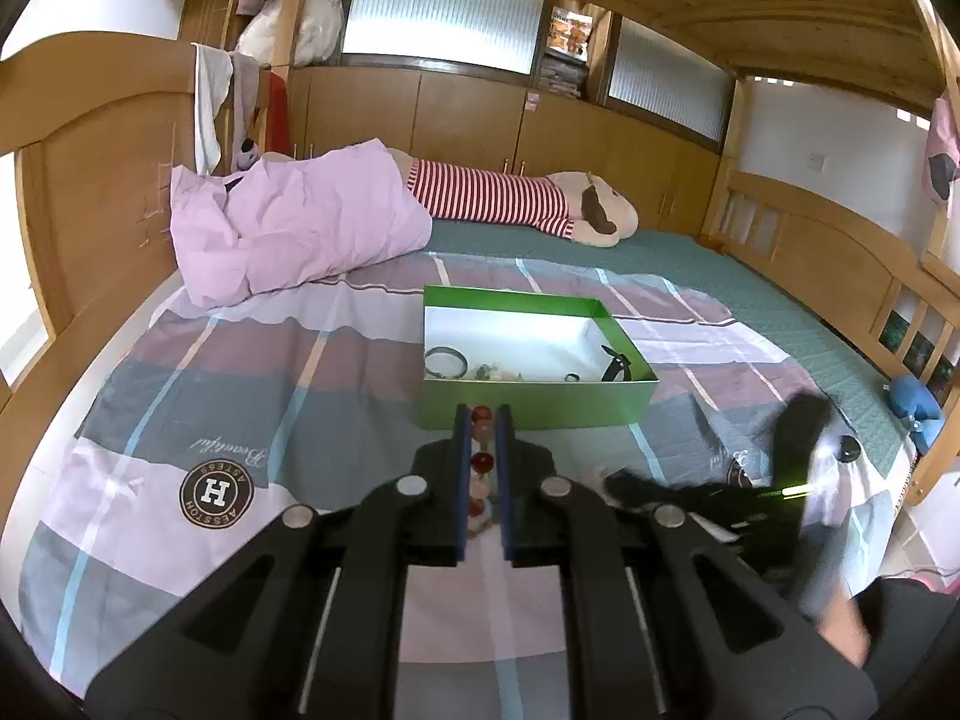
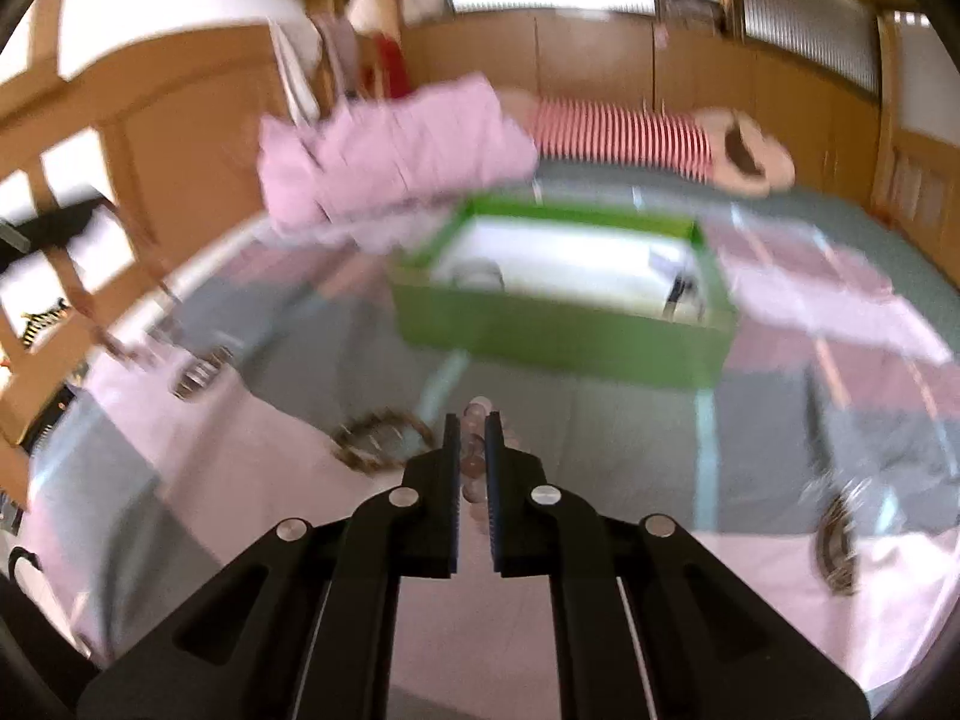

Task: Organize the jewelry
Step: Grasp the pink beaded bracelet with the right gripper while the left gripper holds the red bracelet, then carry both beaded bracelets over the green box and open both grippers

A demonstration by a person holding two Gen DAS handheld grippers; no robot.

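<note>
Left gripper (image 1: 483,420) pinches a red bead bracelet (image 1: 482,461), right gripper (image 2: 474,427) pinches a pale bead bracelet (image 2: 474,462); both aim at the green box (image 1: 540,402) mid-bed, likely for dropping in. More bracelets (image 2: 381,441) lie on the bedsheet (image 1: 240,372).

**Red-beaded bracelet being held before the green box**

A red-beaded bracelet (image 1: 482,462) is being gripped between the blue pads of the left gripper (image 1: 483,420), above the striped bedsheet (image 1: 240,372). Just beyond the fingertips, an open green box (image 1: 540,402) is sitting on the sheet; a dark bangle (image 1: 446,362), a small ring (image 1: 572,377) and a black watch (image 1: 617,367) are lying inside it.
</note>
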